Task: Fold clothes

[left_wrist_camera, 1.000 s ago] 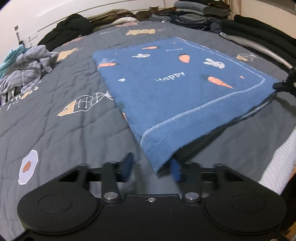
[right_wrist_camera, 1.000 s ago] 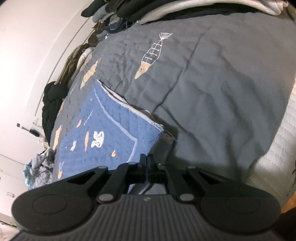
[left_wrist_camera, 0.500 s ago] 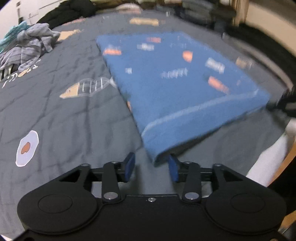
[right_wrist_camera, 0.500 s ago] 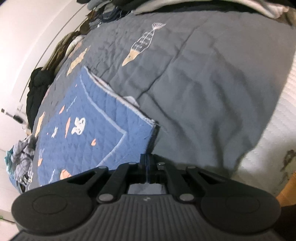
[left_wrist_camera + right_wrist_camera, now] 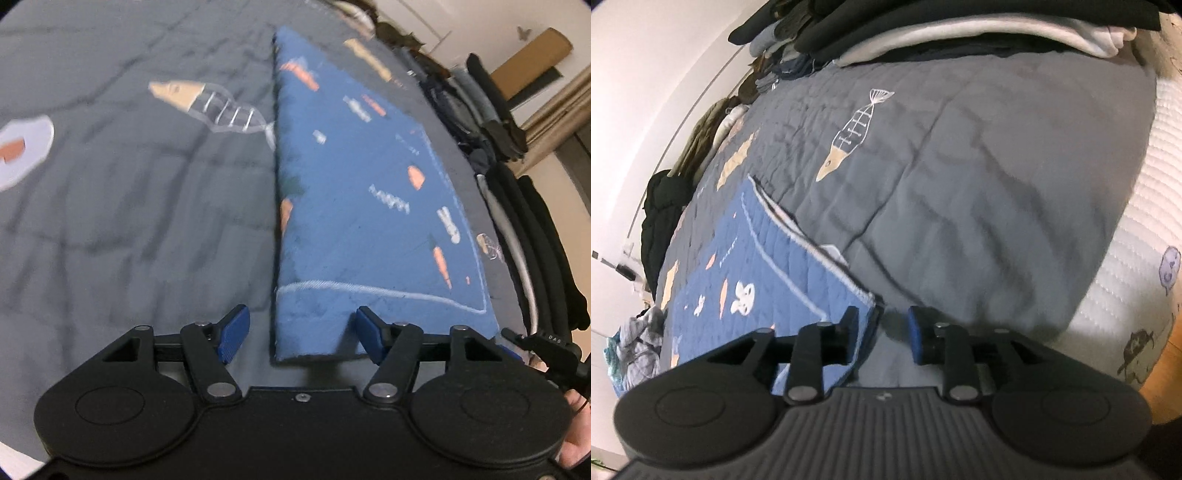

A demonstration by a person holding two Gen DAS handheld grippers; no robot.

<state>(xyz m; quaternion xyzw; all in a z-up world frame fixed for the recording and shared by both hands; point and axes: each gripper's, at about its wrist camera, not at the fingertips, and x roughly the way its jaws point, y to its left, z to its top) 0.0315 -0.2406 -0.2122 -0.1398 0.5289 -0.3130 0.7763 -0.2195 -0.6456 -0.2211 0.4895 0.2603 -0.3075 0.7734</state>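
A folded blue blanket (image 5: 354,206) with carrots and rabbits lies flat on the grey quilt (image 5: 129,206). My left gripper (image 5: 301,334) is open at its near corner. That corner sits between the pads, close to the right pad, with a gap at the left one. In the right wrist view the blanket (image 5: 746,280) lies to the left. My right gripper (image 5: 882,328) has its jaws opening beside the blanket's other near corner. The cloth runs under the left finger (image 5: 849,325), and only quilt shows between the pads.
Stacks of folded clothes (image 5: 960,33) line the far side of the bed, also seen as dark piles (image 5: 517,206). Crumpled grey garments (image 5: 635,343) lie far left. The white mattress edge (image 5: 1126,258) drops off at right. A person's hand (image 5: 578,446) shows at lower right.
Both grippers let go of the blanket's near corners, which now rest on the quilt. The left gripper opened first, then rolled and shifted sideways. The right gripper went from shut to partly open.
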